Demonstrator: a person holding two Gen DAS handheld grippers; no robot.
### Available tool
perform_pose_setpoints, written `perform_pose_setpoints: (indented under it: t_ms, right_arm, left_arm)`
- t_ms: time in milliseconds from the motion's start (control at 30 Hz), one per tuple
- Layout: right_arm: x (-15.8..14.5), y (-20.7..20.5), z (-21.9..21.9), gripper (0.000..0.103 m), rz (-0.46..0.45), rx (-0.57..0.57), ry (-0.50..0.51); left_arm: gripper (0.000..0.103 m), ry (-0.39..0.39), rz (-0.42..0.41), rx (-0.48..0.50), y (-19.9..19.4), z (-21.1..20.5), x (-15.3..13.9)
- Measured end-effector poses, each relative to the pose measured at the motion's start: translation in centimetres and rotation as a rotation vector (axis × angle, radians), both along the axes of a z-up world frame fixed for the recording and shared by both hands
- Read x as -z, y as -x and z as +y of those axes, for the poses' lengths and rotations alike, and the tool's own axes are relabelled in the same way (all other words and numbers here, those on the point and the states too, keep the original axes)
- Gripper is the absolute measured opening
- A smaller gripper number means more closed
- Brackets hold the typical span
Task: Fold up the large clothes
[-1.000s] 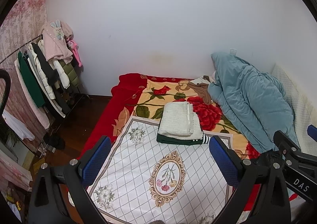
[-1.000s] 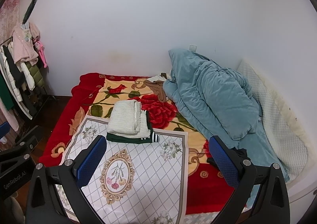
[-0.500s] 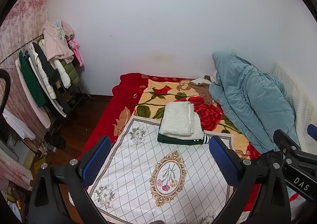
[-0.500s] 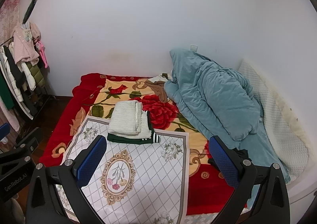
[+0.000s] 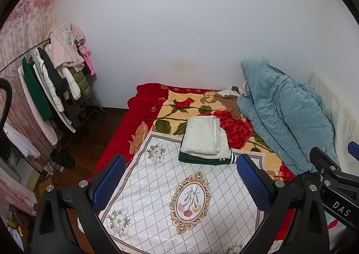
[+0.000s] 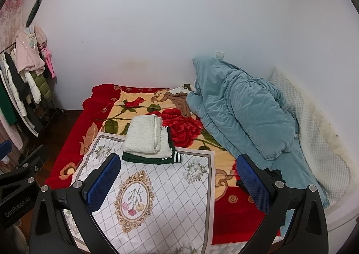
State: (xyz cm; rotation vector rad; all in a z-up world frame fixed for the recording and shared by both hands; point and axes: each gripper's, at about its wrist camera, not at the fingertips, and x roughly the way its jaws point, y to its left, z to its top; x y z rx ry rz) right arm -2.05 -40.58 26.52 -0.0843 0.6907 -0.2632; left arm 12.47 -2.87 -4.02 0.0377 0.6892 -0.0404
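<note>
- Both sets of jaws stand wide open and hold nothing: the left gripper [image 5: 181, 184] and right gripper [image 6: 177, 182] hang above the near end of the bed [image 5: 116, 141], touching no cloth.
- Folded clothes sit stacked at the far edge of the white mat [image 5: 157, 186]: a white knit [image 5: 203, 139] on top of a green garment [image 5: 202, 158] (its striped cuff pokes out on the right).
- Risk: a careless reach for the stack could drag the knit off the green piece and undo both folds, since soft cloth slides easily on the smooth mat.
- Risk: the next candidate is likely the brown garment [image 6: 179, 102], which touches the quilt [image 6: 242, 114]; open jaws could snag both.
</note>
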Motion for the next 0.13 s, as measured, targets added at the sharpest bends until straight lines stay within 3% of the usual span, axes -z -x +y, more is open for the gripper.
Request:
perform_pose_setpoints:
  t_ms: [133]
  right_arm:
    - [-0.05,0.06,-0.01,0.103,0.002,0.002,-0.003]
  left_arm:
    - [0.101,0.007,0.004,-0.001,0.12,0.13,-0.17]
